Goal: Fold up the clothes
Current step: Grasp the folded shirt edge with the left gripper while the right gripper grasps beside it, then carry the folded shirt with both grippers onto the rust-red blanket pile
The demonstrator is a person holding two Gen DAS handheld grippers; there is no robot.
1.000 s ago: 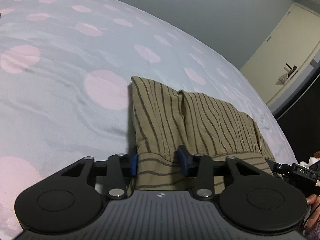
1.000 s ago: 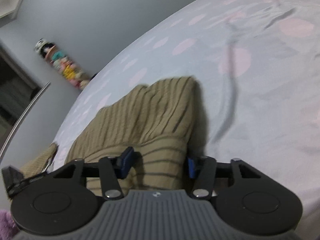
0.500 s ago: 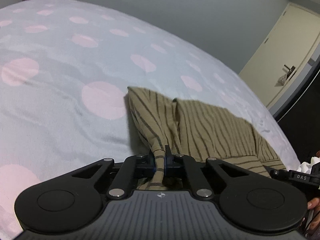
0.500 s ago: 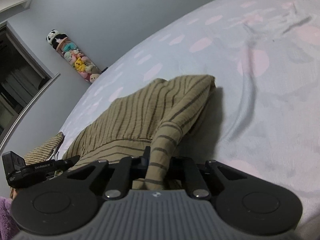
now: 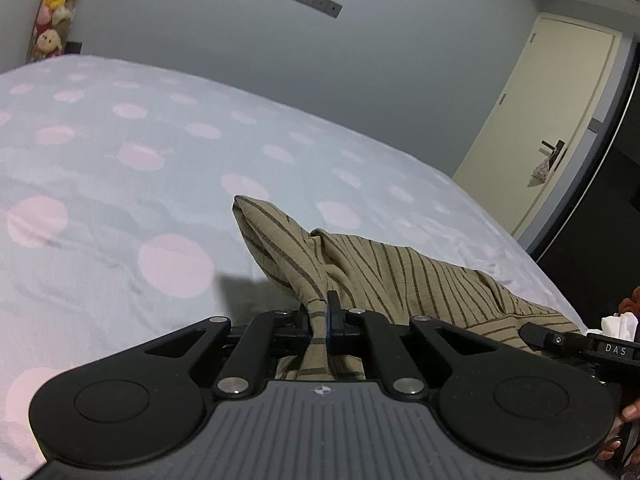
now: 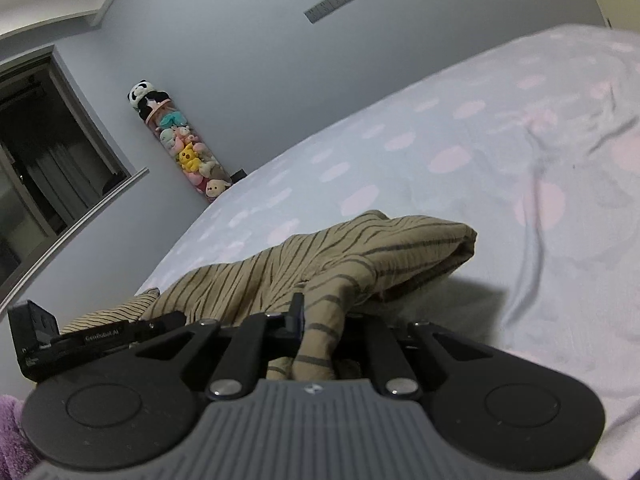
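Observation:
An olive-tan striped garment (image 5: 380,264) lies folded on a pale bed sheet with pink dots (image 5: 120,184). My left gripper (image 5: 322,308) is shut on a bunched near corner of it, and the cloth rises off the sheet into the jaws. In the right wrist view the same garment (image 6: 340,256) stretches away over the sheet (image 6: 520,160), and my right gripper (image 6: 320,312) is shut on its other near corner. The far fold hangs just above its own shadow. Each view shows the other gripper's body at its edge.
A cream door (image 5: 560,120) stands beyond the bed's right edge. A column of plush toys (image 6: 184,152) hangs on the grey wall beside a dark opening (image 6: 40,160). Purple cloth (image 6: 12,432) shows at the lower left. Wide bare sheet lies beyond the garment.
Both grippers went from open around the garment's near edge to shut on it. They have since risen, pulling the flat cloth up into two bunched peaks.

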